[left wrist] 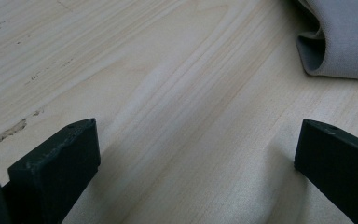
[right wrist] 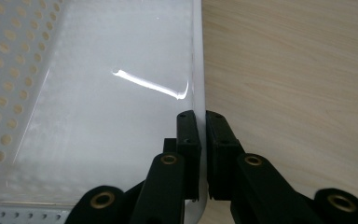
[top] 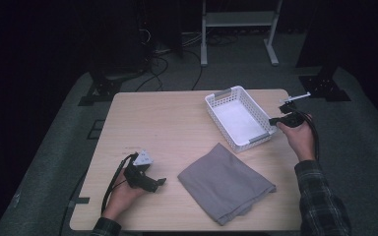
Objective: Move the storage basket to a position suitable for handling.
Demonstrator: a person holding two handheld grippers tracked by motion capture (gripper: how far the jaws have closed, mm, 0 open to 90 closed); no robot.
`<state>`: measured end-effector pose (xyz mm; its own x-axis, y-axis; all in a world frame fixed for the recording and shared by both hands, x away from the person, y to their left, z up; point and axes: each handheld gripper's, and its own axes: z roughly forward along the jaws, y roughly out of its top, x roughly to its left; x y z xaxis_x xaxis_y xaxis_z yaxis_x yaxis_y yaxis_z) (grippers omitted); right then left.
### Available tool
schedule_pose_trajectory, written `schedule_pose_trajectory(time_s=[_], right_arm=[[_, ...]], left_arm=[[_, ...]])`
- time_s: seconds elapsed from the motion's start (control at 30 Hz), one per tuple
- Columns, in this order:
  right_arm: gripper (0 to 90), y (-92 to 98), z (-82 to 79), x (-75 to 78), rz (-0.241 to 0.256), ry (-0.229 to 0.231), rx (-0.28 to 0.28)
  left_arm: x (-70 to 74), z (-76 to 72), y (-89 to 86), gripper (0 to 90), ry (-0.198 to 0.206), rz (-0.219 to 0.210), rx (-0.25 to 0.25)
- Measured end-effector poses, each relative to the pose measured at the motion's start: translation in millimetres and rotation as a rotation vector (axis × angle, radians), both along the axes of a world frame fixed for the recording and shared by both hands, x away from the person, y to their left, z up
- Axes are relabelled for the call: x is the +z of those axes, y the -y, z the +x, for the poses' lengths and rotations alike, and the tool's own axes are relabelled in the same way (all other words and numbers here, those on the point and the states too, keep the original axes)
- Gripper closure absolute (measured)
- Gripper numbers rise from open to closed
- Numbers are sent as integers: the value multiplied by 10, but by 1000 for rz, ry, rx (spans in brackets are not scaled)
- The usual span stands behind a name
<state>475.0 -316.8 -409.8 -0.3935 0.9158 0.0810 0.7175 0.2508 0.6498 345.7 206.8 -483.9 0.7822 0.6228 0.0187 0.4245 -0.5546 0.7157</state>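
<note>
My left gripper sits low over the near-left part of the table, jaws spread wide with nothing between them, bare wood under the gap in the left gripper view. Jaws point toward the grey cloth, which lies folded and slightly skewed near the front edge, centre-right; near it but not touching. In the left gripper view, a rolled fold of the cloth is at the top right, beyond the jaw tips. Behind the cloth and to its right is the white perforated basket, angled on the table, nothing inside, its near corner just beside the cloth's far edge. My right gripper is at the basket's right side, jaws clamped on the rim: in the right gripper view, one jaw is inside the basket wall, the other outside over the wood, thin white wall pinched between. Basket bottom looks flat on the table; can't tell if it's lifted at all.
</note>
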Motion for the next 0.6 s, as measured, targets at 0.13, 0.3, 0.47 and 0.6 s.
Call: schedule_pose_trajectory(time_s=[0.13, 0.3, 0.47, 0.6], right_arm=[[843, 84, -86, -17, 7, 0, -4], [820, 85, -124, -4, -21, 8, -4], [700, 44, -239, 157, -28, 77, -23], [664, -68, -347, 270, -29, 100, 1]], left_arm=[[0, 0, 0, 0, 0, 0, 0], [0, 0, 0, 0, 0, 0, 0], [0, 0, 0, 0, 0, 0, 0], [1, 1, -1, 0, 2, 2, -1]])
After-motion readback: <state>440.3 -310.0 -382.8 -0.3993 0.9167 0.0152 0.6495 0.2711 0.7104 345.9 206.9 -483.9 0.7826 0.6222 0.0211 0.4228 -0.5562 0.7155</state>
